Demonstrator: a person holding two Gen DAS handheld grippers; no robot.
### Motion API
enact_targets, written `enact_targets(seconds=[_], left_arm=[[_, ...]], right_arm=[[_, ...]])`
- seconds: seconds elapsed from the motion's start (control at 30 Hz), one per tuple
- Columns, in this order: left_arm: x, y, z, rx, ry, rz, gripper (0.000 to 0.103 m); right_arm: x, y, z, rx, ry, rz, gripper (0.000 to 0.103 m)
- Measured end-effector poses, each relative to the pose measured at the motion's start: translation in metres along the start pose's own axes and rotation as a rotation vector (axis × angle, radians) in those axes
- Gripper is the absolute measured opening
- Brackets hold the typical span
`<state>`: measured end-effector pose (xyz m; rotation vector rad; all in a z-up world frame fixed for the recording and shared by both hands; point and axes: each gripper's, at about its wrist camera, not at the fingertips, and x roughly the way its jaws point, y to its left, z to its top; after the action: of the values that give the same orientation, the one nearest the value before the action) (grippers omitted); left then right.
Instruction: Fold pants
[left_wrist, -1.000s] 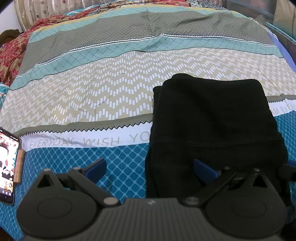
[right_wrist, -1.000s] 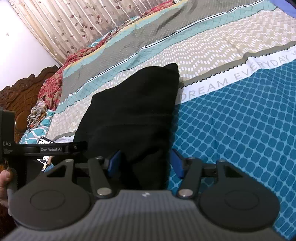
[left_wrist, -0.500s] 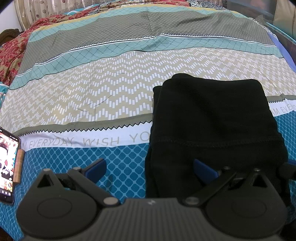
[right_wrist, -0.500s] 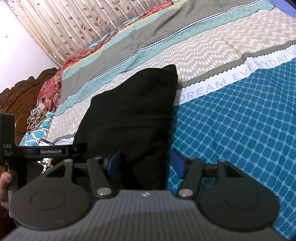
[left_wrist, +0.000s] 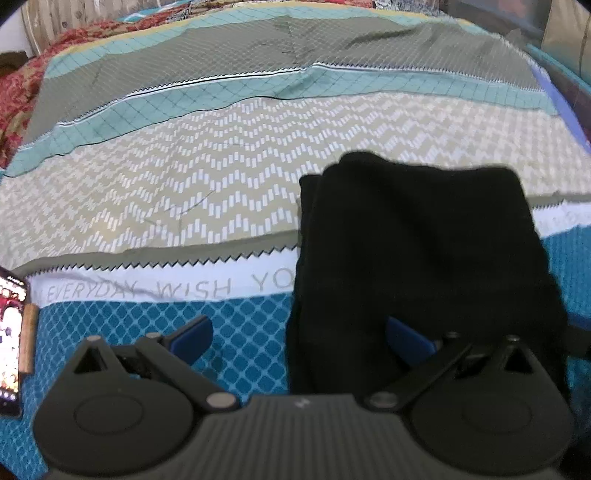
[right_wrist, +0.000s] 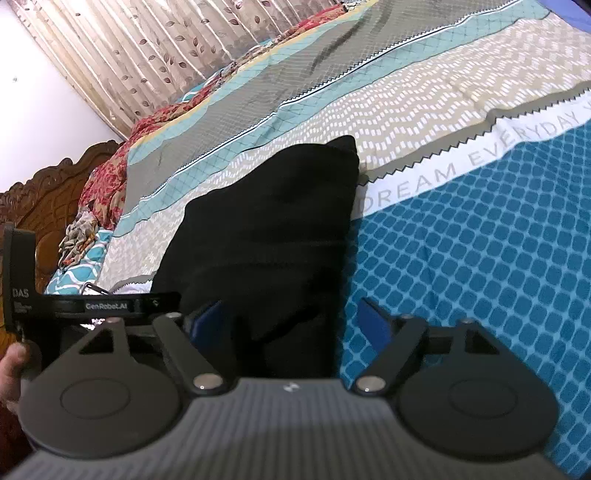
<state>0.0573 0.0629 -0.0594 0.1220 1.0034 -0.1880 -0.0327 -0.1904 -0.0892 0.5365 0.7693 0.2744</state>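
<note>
The bed (left_wrist: 207, 192), under a patterned bedspread, carries the black pants (left_wrist: 413, 243) near its front edge, toward the right. They lie as a compact, squarish stack with layered edges showing on the left, so the folding looks essentially finished; at most a final tidy or letting go remains. The left tongs (left_wrist: 295, 336) and right tongs (right_wrist: 291, 321) both stand spread wide, gripping nothing. A lit phone (left_wrist: 11, 332) lies at the front-left edge, well apart and not obstructing.

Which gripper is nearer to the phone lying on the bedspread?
Left. The left gripper hangs just right of the phone; the right gripper sits beyond the folded black pants, farther away.
</note>
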Motion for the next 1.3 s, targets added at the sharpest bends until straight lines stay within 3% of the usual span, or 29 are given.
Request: enact_targets(seconds=[0.23, 0.37, 0.47, 0.6, 0.67, 0.7, 0.73, 0.83, 0.97, 1.1, 1.2, 1.3], left_arm=[[0.002, 0.032, 0.016, -0.107, -0.017, -0.147, 0.103], [0.02, 0.033, 0.015, -0.127, 0.029, -0.219, 0.103], [0.038, 0.035, 0.01, -0.175, 0.074, -0.322, 0.103], [0.064, 0.047, 0.001, -0.321, 0.098, -0.474, 0.103], [0.063, 0.044, 0.0, -0.319, 0.054, -0.484, 0.096], [0.061, 0.041, 0.001, -0.307, 0.036, -0.498, 0.072], [0.059, 0.038, 0.003, -0.305, 0.027, -0.509, 0.064], [0.047, 0.035, 0.017, -0.31, -0.019, -0.524, 0.052], [0.027, 0.033, 0.058, -0.283, -0.15, -0.546, 0.05], [0.022, 0.027, 0.113, -0.255, -0.254, -0.516, 0.051], [0.041, 0.016, 0.142, -0.232, -0.252, -0.475, 0.053], [0.085, 0.001, 0.154, -0.209, -0.183, -0.373, 0.056]], right_arm=[[0.006, 0.0, 0.013, -0.072, -0.004, -0.005, 0.087], [0.02, -0.003, 0.018, -0.084, 0.024, -0.01, 0.087], [0.029, -0.01, 0.023, -0.052, 0.05, 0.026, 0.089], [0.046, -0.018, 0.029, 0.014, 0.09, 0.112, 0.089], [0.059, -0.018, 0.032, 0.039, 0.115, 0.147, 0.088], [0.065, -0.014, 0.035, 0.034, 0.124, 0.149, 0.079], [0.068, -0.008, 0.039, 0.003, 0.122, 0.131, 0.066], [0.062, 0.016, 0.061, -0.139, 0.067, 0.148, 0.048], [0.05, 0.049, 0.1, -0.307, -0.094, 0.16, 0.045], [0.053, 0.058, 0.145, -0.332, -0.232, 0.168, 0.045], [0.072, 0.046, 0.162, -0.33, -0.267, 0.132, 0.045], [0.106, 0.016, 0.166, -0.223, -0.209, 0.049, 0.046]])
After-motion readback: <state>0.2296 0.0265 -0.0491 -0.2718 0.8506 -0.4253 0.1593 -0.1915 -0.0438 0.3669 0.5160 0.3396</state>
